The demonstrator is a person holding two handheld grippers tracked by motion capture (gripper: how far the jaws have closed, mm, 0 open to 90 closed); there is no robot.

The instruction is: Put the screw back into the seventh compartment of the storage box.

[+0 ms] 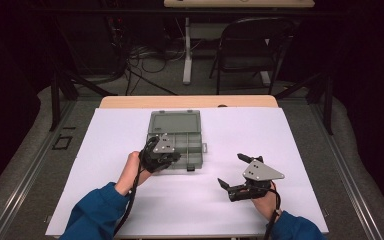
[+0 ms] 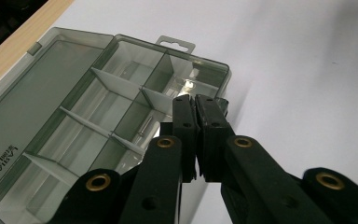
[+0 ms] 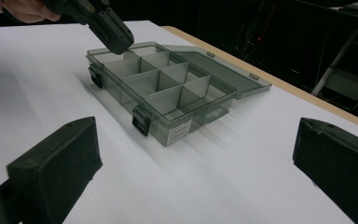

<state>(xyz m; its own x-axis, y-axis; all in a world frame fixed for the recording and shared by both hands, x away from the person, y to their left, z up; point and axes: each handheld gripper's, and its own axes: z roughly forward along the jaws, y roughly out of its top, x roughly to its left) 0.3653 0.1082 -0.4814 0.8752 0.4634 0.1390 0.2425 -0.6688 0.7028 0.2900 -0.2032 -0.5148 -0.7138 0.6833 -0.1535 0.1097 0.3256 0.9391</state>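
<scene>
A clear grey compartment box lies open mid-table, its lid flat toward the far edge. My left gripper hovers over the box's near left compartments. In the left gripper view this gripper is shut, its jaws pressed together with nothing seen between them, above the box. A thin metal piece lies in one compartment just past the tips. My right gripper rests low to the right of the box, open. In the right gripper view its jaws stand wide and empty, facing the box and the left gripper.
A white sheet covers the table, and a wooden strip shows at its far edge. Beyond stand a folding chair and another table's leg, with cables on the floor.
</scene>
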